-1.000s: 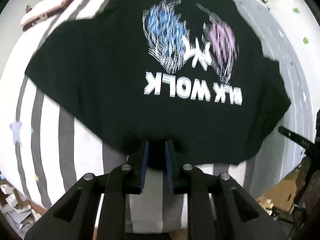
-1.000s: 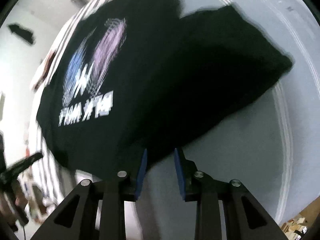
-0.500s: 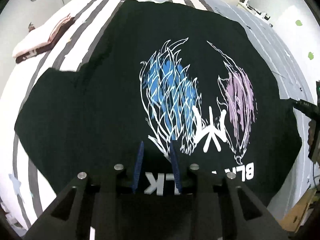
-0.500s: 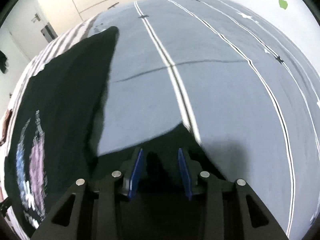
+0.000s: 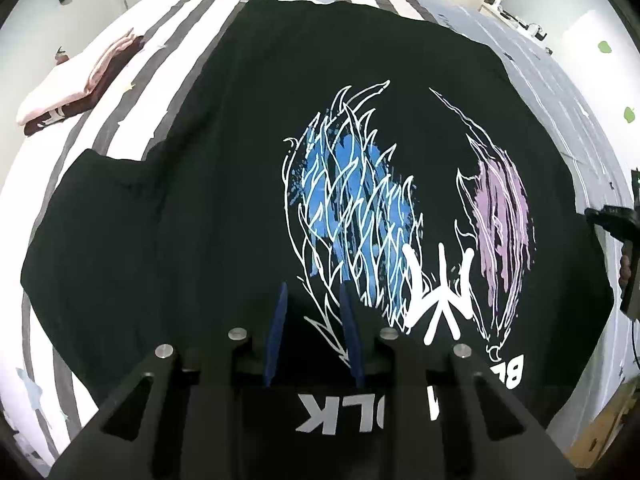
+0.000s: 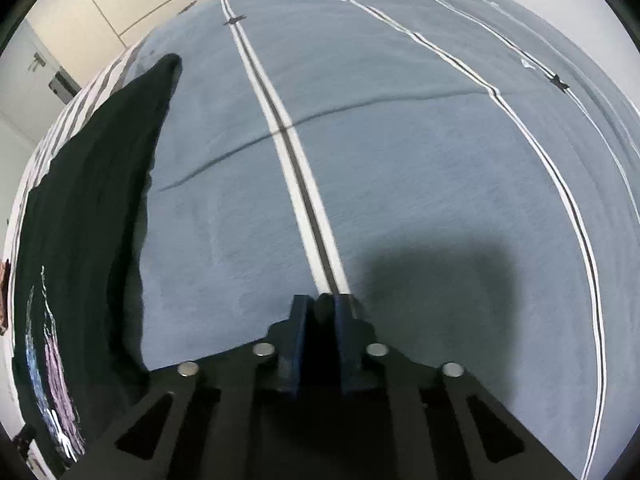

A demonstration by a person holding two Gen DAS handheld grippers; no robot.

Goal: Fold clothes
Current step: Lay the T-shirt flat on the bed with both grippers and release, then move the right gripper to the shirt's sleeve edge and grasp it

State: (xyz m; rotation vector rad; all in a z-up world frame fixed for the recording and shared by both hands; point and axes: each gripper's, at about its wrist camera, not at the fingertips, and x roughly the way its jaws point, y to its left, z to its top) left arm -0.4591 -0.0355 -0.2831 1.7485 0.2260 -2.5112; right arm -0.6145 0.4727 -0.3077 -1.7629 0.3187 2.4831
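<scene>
Black T-shirt [image 5: 224,184] is seen spread print-side up across a bed, lying partly on a grey-and-white striped sheet [image 5: 100,128] and partly on a grey-blue sheet [image 6: 400,160] crossed by thin white double lines. A flame-like print in blue, lilac and white outline is shown on the chest. Below it, upside down from the left wrist view, white block letters are partly hidden by the tool: "LK" and "B" can be read. The left gripper [image 5: 314,312] is held over the lower print, its blue jaws a narrow gap apart with dark cloth between them; whether the cloth is pinched cannot be told. The right gripper [image 6: 320,312] has just been closed, a black fold being nipped at the shirt's edge. Folded pink and maroon clothes [image 5: 76,92] are seen at the far left.
</scene>
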